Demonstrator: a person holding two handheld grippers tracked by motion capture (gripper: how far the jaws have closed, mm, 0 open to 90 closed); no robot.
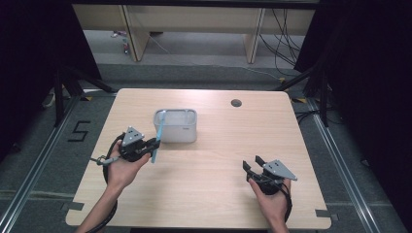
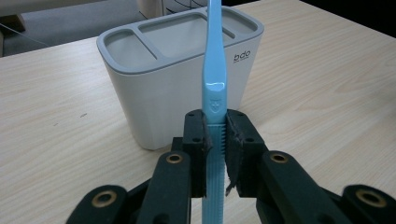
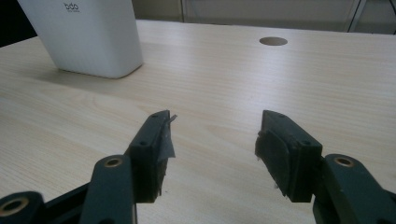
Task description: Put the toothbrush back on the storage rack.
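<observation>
A light blue toothbrush (image 2: pixel 214 70) stands upright between the pads of my left gripper (image 2: pixel 216 128), which is shut on its ribbed handle. In the high view the toothbrush (image 1: pixel 158 136) leans against the front left of the white holder (image 1: pixel 176 127) with a grey compartmented top, and my left gripper (image 1: pixel 154 144) is just in front of it. The holder (image 2: pixel 180 70) is close behind the brush; its head runs out of the top of the left gripper view. My right gripper (image 1: pixel 251 163) rests at the front right of the table, open (image 3: pixel 214 135), nothing between its jaws.
The wooden table (image 1: pixel 218 155) has a round cable hole (image 1: pixel 236 103) at the back right, also seen as the hole (image 3: pixel 273 41). The holder (image 3: pixel 84 35) stands far left in the right gripper view. Black stands and cables surround the table on the floor.
</observation>
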